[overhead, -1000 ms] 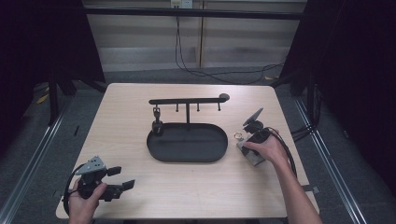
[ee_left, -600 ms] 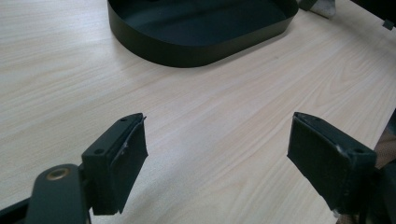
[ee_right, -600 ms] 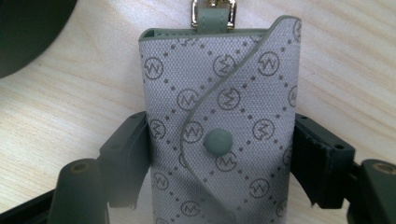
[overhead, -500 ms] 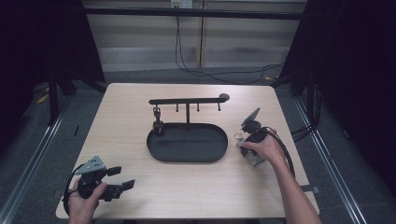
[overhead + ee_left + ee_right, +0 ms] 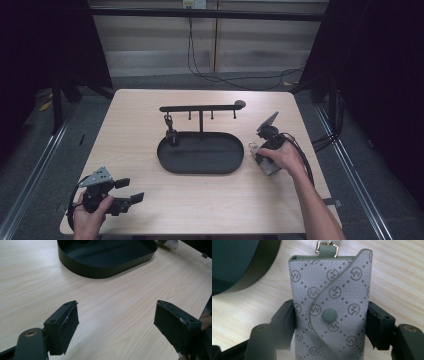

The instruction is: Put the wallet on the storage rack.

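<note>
- The right gripper (image 5: 329, 322) is clamped on a small grey key pouch (image 5: 330, 305); its jaws have just been closing, and the pouch now sits squeezed between the two black pads, one against each long side.
- The grasp therefore looks made – but the pouch seems not yet lifted, since pale tabletop lies close behind it in the right gripper view.
- What is left, as a judgement: the pouch probably has to be carried to the black key stand (image 5: 201, 107) and hung by its clasp on one of the pegs, or set in the oval tray (image 5: 200, 167) below the bar. Neither is done yet.
- Seen from the right gripper, the tray lies just beyond the pouch and off to the upper left; the bar with its pegs stands farther on, over the tray.
- One dark item already hangs from a peg (image 5: 169, 122) near the bar's left end; the other pegs look free.
- The pouch is a flat fabric case – grey, printed with circled monograms and dotted diamonds, closed by a curved flap with a round green snap (image 5: 329, 315), and topped by a green tab with a small metal clasp (image 5: 326, 247).
- The left gripper (image 5: 125, 191) is held wide open with nothing between its pads, over bare table well short of the tray.
</note>
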The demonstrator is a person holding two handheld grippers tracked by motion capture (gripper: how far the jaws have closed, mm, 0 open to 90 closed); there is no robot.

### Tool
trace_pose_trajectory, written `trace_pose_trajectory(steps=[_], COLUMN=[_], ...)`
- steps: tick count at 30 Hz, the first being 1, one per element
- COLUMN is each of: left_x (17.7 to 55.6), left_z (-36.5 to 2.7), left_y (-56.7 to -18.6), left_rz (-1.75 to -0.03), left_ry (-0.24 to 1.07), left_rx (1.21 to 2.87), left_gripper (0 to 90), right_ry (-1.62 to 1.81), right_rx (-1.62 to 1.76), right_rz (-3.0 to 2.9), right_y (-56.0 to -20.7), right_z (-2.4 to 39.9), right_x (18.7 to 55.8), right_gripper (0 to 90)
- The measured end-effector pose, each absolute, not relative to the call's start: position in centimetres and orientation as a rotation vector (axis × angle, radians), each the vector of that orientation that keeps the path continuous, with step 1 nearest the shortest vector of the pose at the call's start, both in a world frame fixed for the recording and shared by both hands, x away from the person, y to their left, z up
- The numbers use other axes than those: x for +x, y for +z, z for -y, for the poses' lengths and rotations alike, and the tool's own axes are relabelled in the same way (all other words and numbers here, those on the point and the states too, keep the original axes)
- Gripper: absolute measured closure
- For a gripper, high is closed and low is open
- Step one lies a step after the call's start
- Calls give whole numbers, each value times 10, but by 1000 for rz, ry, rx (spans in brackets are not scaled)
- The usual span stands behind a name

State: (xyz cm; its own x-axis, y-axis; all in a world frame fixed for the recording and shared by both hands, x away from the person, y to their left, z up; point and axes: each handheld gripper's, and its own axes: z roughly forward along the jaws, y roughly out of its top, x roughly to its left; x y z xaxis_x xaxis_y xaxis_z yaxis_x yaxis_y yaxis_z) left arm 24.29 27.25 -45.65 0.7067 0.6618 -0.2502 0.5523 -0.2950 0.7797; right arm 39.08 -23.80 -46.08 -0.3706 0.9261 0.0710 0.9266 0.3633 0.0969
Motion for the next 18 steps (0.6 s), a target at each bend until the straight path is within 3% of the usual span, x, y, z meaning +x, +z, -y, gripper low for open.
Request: trace_pose_trajectory(steps=[18], left_x=[243], left_z=[-273], left_y=[-456], left_rz=[-928], left_ry=[144], left_rx=[1974], left_gripper=[193], right_ry=[-234], right_rx=[-1769], right_rz=[2564], right_y=[-433], right_z=[242], right_x=[386], right_gripper=[334])
